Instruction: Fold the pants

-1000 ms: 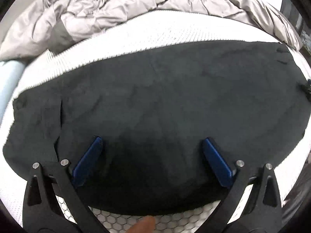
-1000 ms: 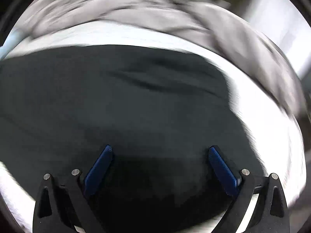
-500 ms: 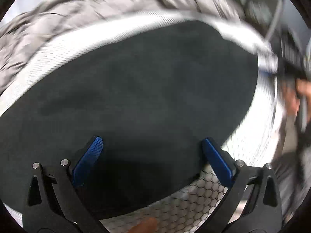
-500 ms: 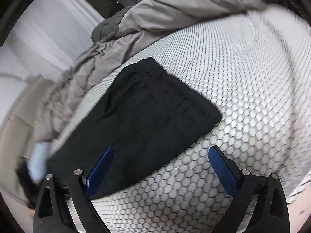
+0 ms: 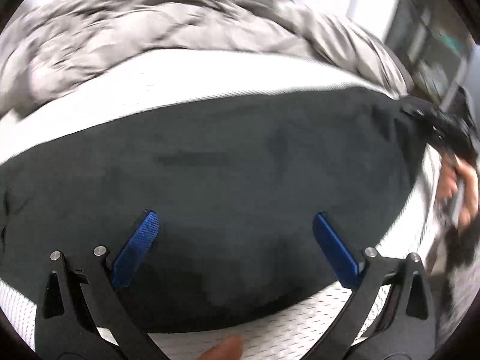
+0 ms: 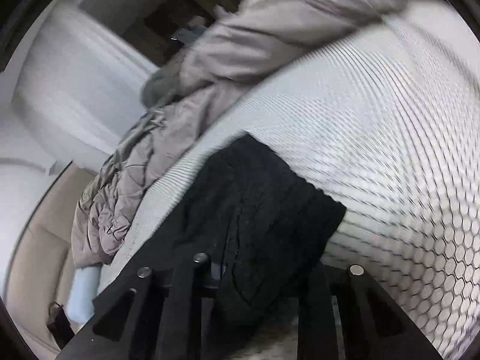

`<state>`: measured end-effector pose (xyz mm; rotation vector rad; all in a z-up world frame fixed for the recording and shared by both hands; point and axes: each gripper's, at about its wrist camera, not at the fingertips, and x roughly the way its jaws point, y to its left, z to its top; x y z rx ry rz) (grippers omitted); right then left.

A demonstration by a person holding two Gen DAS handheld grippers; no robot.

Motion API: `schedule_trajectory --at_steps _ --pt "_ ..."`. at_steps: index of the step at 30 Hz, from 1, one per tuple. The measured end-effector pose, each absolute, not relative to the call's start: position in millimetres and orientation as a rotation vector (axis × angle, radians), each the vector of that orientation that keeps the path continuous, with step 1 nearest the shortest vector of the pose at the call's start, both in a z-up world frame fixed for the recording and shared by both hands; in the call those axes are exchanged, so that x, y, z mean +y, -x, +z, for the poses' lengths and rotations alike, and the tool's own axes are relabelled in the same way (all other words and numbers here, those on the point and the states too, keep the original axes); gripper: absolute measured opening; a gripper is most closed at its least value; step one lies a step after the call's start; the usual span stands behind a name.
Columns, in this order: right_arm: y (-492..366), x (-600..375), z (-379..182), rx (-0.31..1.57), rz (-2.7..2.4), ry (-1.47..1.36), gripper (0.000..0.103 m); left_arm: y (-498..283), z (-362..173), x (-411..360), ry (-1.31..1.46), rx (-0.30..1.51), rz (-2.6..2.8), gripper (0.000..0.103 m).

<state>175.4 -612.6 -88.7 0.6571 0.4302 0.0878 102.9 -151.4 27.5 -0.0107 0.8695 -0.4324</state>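
Observation:
Black pants (image 5: 228, 180) lie spread flat on a white honeycomb-mesh mattress (image 5: 300, 330). My left gripper (image 5: 235, 234) is open, its blue pads wide apart just above the pants' near edge, holding nothing. In the right wrist view the black pants (image 6: 270, 210) bunch between the fingers of my right gripper (image 6: 228, 267), which is shut on the cloth at one end of the pants. The right gripper also shows in the left wrist view (image 5: 444, 132) at the pants' far right corner, held by a hand.
A crumpled grey quilt (image 5: 150, 30) lies along the far side of the mattress and shows in the right wrist view (image 6: 168, 126). The white mattress (image 6: 375, 120) extends to the right. A pale blue pillow (image 6: 81, 294) sits at lower left.
My right gripper went from open above the pants' end to shut on the cloth. The left gripper swung back over the pants and stays open.

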Motion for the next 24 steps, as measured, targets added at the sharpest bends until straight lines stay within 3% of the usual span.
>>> schedule_trajectory --at_steps 6,8,9,10,12,17,19,22,24 --pt "-183 -467 -27 0.375 0.413 -0.422 0.019 -125 41 -67 0.145 0.791 -0.327 0.102" --pt "-199 -397 -22 0.425 0.591 -0.326 0.023 -128 40 -35 0.181 0.786 -0.292 0.102" --pt "-205 -364 -26 0.481 0.678 -0.275 0.035 -127 39 -21 0.203 0.787 -0.272 0.102" --pt "-212 -325 -35 0.566 0.792 -0.207 0.056 -127 37 -10 0.220 0.791 -0.257 0.102" --pt "-214 -283 -55 0.677 0.872 -0.070 0.064 -130 31 14 0.261 0.800 -0.227 0.102" --pt "-193 -298 -61 0.664 0.840 0.034 0.065 -128 25 36 0.330 0.814 -0.256 0.102" --pt "-185 -336 -61 0.622 0.713 -0.016 0.082 -131 26 20 0.353 0.823 -0.311 0.102" --pt "-196 -369 -79 0.666 0.460 0.027 0.084 -133 20 -23 0.295 0.921 -0.445 0.101" --pt "-211 -376 -99 0.761 0.395 0.041 0.083 -133 13 -45 0.201 0.986 -0.483 0.077"
